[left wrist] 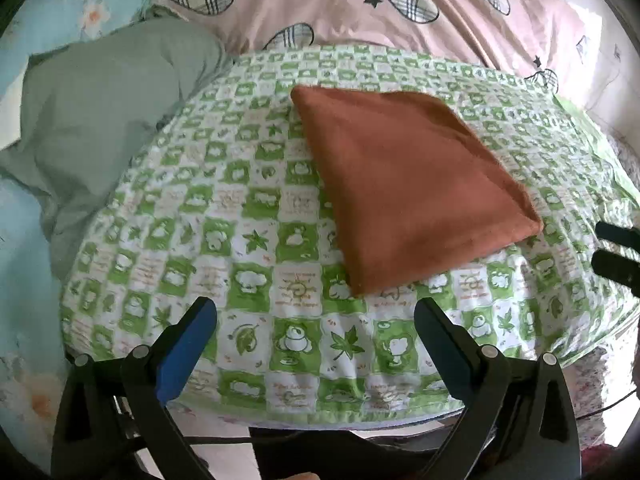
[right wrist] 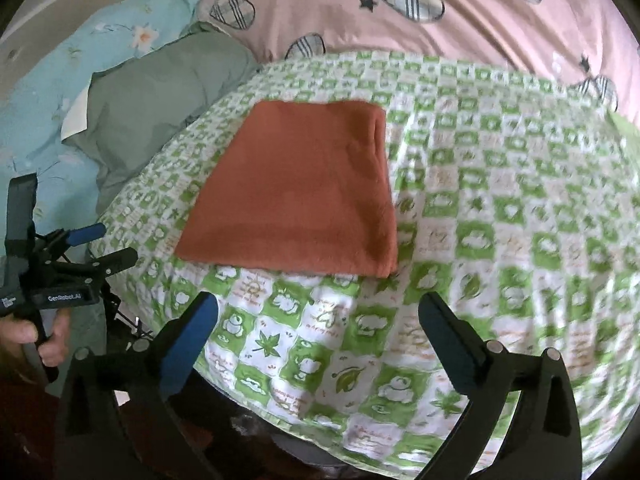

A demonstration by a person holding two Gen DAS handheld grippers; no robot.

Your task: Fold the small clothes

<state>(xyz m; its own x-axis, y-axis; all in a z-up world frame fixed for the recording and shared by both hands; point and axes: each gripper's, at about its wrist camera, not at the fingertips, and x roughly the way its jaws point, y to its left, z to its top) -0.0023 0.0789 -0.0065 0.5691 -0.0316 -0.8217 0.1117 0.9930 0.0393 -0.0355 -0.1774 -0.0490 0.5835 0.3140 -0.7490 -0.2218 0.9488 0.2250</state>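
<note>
- Holding both tools back from the work, you have the left hand-held gripper spread wide with nothing between its blue-padded fingers, and the right hand-held gripper equally wide and empty; both hang above the near edge of the green checked cloth, apart from it.
- Just beyond them, the rust-brown folded cloth lies flat on that green cloth, untouched, so it reads as a finished fold left to rest.
- Its shape is close to square, so the long axis is hard to call; from the right wrist view it seems to run away from you, thick folded edge to the right.
- Farther off, a grey-green garment sits bunched at the left, likely the next piece, with the pink heart-print bedding behind.
</note>
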